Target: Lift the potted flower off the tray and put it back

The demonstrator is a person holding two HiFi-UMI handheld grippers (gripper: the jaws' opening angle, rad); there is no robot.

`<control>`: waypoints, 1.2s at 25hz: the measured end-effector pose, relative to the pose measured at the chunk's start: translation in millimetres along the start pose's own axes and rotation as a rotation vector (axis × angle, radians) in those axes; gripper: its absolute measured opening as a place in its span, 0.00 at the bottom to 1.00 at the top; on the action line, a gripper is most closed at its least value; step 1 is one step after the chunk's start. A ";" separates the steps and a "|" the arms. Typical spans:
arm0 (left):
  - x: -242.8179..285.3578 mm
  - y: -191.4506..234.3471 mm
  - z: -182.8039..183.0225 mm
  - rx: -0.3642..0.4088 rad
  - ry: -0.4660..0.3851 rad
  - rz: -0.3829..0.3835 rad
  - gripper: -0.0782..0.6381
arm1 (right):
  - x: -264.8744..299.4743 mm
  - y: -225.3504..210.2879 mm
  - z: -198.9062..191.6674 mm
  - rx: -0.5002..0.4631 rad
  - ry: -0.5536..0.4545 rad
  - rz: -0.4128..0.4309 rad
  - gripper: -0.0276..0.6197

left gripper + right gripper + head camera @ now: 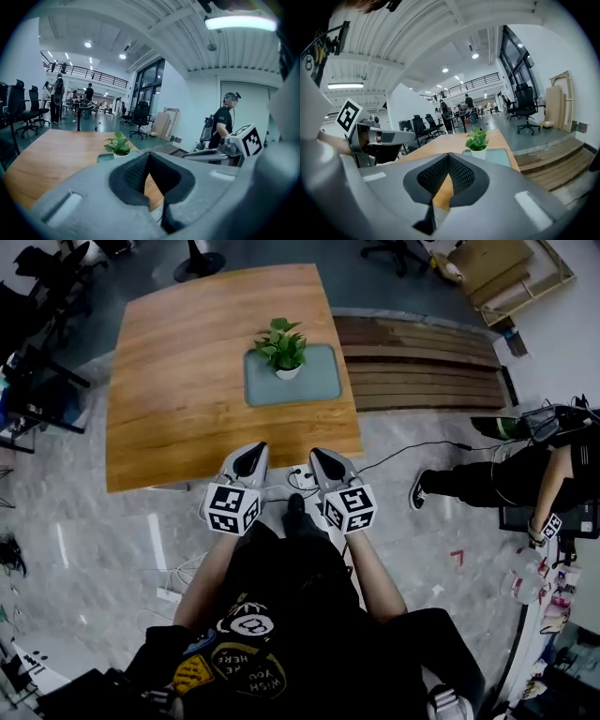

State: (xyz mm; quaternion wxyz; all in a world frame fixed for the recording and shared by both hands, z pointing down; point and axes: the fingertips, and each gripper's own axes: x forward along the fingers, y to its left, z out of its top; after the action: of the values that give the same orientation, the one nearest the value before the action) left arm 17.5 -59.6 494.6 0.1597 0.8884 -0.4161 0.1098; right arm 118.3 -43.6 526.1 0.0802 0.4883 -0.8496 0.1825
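The potted flower (281, 348) stood upright on the grey-green tray (321, 382), which lay on the far right part of the wooden tabletop (187, 399). The left tongs (255, 452) and the right tongs (319, 457) hung side by side at the tabletop's near edge, well apart from the tray and pointing toward the plant. Both were clenched, each pair of jaws meeting tip to tip with nothing between them.
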 end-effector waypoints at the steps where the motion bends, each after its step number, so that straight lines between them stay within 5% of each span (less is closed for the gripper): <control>1: 14.8 6.6 -3.5 -0.003 0.006 0.005 0.10 | 15.2 -11.0 -1.3 -0.011 0.005 0.014 0.04; 6: 72.4 54.1 -34.4 -0.092 0.059 0.083 0.10 | 93.9 -59.4 -31.8 0.007 0.095 0.031 0.04; 18: 176.4 132.8 -67.1 -0.120 0.141 0.103 0.10 | 263.4 -153.1 -73.3 0.001 0.197 -0.089 0.05; 22: 194.8 157.2 -76.4 -0.134 0.148 0.093 0.10 | 305.5 -161.5 -88.9 0.045 0.220 -0.089 0.61; 27: 198.0 165.8 -80.9 -0.141 0.162 0.077 0.10 | 341.3 -176.7 -77.2 -0.009 0.164 -0.155 0.92; 30: 198.0 164.7 -77.6 -0.151 0.153 0.057 0.10 | 359.5 -183.0 -69.3 -0.029 0.128 -0.173 0.95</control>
State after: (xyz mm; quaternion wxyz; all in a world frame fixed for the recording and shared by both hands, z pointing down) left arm 9.8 -269.2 663.0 0.2544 0.8507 -0.4349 0.1499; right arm 89.1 -388.0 745.4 0.1566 0.5459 -0.8001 0.1935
